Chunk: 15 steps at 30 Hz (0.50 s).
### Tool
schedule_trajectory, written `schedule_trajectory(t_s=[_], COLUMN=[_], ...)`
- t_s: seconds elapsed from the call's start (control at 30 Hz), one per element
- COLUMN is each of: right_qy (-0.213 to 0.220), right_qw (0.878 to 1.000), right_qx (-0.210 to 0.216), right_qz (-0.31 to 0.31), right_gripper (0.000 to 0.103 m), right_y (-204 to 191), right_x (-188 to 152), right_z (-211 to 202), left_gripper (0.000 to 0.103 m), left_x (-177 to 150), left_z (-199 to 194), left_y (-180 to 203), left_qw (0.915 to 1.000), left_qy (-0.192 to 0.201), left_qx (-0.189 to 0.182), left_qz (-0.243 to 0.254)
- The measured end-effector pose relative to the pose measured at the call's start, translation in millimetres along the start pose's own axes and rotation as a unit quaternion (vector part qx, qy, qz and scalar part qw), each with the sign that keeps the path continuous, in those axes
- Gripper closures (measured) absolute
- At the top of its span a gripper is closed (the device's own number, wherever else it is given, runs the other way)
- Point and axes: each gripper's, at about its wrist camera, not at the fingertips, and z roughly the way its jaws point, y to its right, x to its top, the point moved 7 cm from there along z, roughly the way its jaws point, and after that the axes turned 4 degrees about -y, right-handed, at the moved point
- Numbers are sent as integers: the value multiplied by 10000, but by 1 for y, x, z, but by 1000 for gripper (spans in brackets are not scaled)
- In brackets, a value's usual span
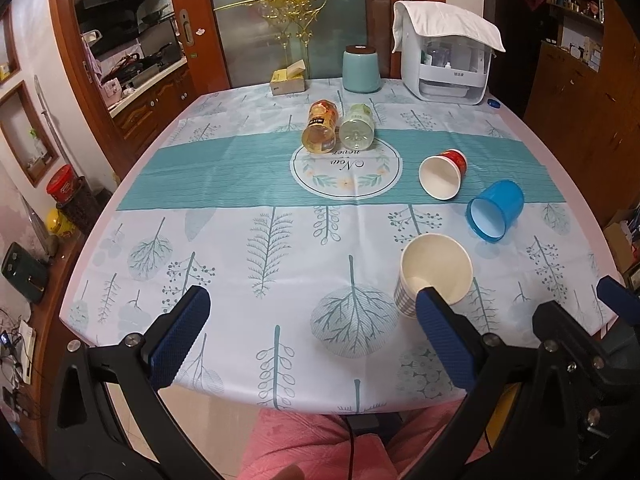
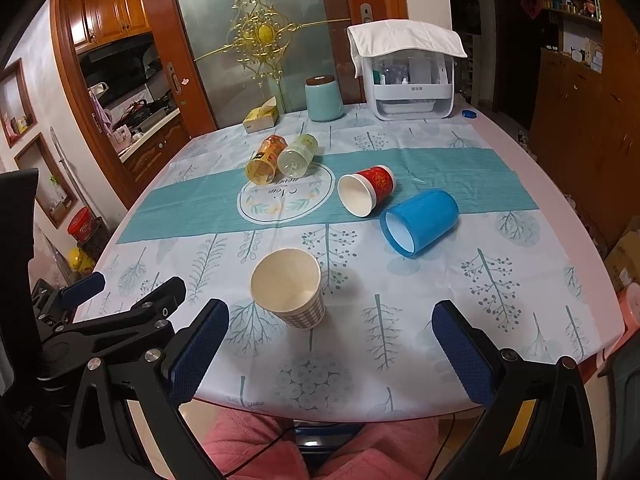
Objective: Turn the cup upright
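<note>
- The blue plastic cup lies on its side on the tablecloth, right of centre, mouth toward the camera; it looks stiff and light, likely slick, so grip across its wall.
- The red paper cup lies tipped just beside it; thin and crushable, it wants a gentle pinch near the rim.
- The checked paper cup stands upright already.
- The left gripper and right gripper both gape wide, empty.
</note>
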Motion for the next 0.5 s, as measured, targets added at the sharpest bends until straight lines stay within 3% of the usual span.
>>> schedule_trajectory(t_s=[0.5], right_qy=[6], right_qw=[10000], right_qx=[-2], right_qz=[1], right_gripper=[0], right_y=[0], right_x=[0], right_z=[1], left_gripper=[1], left_x=[-2], left_z=[5], left_y=[-1], left_qw=[10000], left_qy=[-34], left_qx=[-63], left_qz=[-35])
